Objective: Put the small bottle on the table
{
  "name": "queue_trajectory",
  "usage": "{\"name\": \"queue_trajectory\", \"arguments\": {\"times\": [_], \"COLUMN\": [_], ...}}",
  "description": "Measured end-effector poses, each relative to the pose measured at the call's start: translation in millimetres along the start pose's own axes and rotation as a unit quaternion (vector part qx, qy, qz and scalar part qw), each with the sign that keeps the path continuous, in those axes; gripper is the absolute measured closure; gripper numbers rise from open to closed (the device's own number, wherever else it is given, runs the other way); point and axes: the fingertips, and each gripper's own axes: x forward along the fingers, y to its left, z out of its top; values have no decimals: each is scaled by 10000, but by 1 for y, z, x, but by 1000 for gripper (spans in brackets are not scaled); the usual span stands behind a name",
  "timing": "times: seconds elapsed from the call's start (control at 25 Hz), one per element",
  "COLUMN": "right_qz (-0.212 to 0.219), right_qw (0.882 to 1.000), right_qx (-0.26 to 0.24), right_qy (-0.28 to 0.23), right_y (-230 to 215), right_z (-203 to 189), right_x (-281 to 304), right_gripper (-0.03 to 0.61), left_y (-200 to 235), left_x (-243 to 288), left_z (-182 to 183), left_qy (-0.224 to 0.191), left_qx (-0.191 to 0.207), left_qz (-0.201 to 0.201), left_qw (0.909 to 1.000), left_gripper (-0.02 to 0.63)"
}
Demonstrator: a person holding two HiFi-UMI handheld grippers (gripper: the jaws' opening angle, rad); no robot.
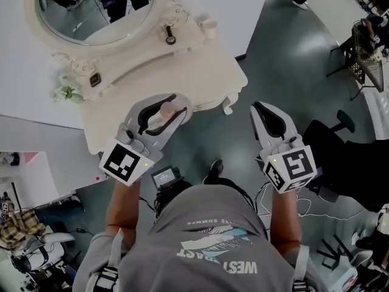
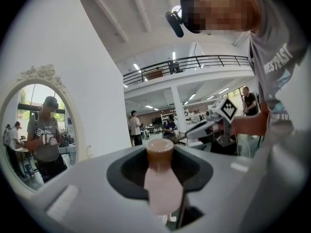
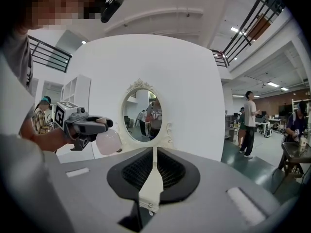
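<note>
A small pale-pink bottle (image 1: 161,114) with a brownish cap lies between the jaws of my left gripper (image 1: 177,103), which is shut on it. In the head view the gripper hovers over the front edge of the white dressing table (image 1: 182,72). The left gripper view has the bottle (image 2: 162,188) close up, cap pointing forward. From the right gripper view the bottle (image 3: 108,141) shows round and pink in the left gripper (image 3: 99,126). My right gripper (image 1: 259,108) is shut with nothing in it, held over the floor to the right of the table; its pads (image 3: 151,181) meet.
An oval mirror (image 1: 91,5) in a white ornate frame stands at the table's back. A small dark item (image 1: 95,80), a round object (image 1: 170,39), a white cup (image 1: 208,27) and flowers (image 1: 65,92) sit on the table. A black chair (image 1: 340,145) stands right. People stand far off.
</note>
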Motion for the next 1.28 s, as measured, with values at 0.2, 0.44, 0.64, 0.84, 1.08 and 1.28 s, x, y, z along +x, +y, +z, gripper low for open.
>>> {"name": "queue_trajectory", "arguments": {"times": [0.2, 0.44, 0.64, 0.84, 1.08, 1.28], "right_qz": [157, 163, -21, -194, -356, -433], "right_qw": [9999, 9998, 9999, 9995, 9984, 9972], "right_qx": [-28, 77, 93, 142, 288, 371], "right_qy": [-8, 89, 106, 201, 328, 481], "right_y": [-30, -49, -57, -67, -87, -101], "right_z": [0, -10, -5, -6, -14, -28], "right_x": [13, 36, 52, 65, 78, 90], "right_gripper": [551, 551, 550, 549, 549, 550], "left_y": [5, 19, 40, 58, 72, 82], "left_x": [27, 51, 69, 86, 116, 137], "left_z": [0, -9, -17, -24, -33, -45], "left_qy": [100, 186, 143, 93, 177, 229], "left_qx": [-14, -111, -149, -197, -264, -321], "left_qz": [140, 77, -105, -278, -455, -540], "left_qw": [9999, 9997, 9997, 9994, 9985, 9978], "left_gripper": [489, 489, 489, 489, 489, 489]}}
